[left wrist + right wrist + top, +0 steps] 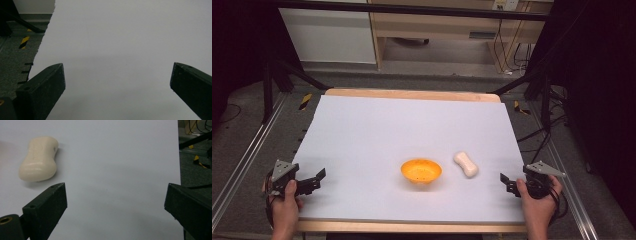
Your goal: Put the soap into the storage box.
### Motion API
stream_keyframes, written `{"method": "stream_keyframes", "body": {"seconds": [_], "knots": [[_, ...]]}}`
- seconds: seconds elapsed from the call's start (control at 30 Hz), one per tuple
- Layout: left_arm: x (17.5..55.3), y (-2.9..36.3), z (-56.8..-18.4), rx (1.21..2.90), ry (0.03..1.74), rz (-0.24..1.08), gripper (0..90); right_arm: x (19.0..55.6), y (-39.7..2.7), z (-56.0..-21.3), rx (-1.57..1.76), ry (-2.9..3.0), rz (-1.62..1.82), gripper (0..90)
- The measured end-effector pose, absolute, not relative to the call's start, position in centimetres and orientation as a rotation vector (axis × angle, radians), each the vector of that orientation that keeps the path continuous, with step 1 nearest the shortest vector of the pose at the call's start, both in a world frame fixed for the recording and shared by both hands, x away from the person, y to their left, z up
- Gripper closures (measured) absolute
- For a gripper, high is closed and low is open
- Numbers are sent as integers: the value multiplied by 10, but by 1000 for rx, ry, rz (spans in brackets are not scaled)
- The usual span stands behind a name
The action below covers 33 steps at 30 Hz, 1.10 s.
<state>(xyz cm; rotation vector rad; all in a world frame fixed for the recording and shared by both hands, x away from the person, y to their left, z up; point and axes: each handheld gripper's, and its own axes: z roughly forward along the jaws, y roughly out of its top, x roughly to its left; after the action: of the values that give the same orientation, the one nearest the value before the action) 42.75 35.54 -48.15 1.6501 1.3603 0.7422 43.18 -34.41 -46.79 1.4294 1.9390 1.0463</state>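
Note:
An orange bowl (421,171) with small holes sits on the white sheet, a little right of the middle and near the front. To its right lies a cream, waisted bar of soap (466,164); the right gripper view has the soap (38,158) at upper left, beyond the jaws. My right gripper (506,182) is held at the sheet's right front edge, jaws wide apart and empty, as seen up close (115,195). At the left front edge my left gripper (318,179) is open too, with bare sheet between its jaws (117,75).
The white sheet (407,130) covers a wooden table whose edge shows at the back and front. Metal rails run along both sides, with black stand legs and cables on the floor behind. Yellow-black tape marks lie by the table's far corners.

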Motion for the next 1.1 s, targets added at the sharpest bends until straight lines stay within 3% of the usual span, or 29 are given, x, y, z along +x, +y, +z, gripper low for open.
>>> {"method": "stream_keyframes", "body": {"seconds": [1.1], "knots": [[428, 355, -481, 1657, 1361, 738, 0, 478, -310, -442, 1524, 2242, 742, 18]]}}
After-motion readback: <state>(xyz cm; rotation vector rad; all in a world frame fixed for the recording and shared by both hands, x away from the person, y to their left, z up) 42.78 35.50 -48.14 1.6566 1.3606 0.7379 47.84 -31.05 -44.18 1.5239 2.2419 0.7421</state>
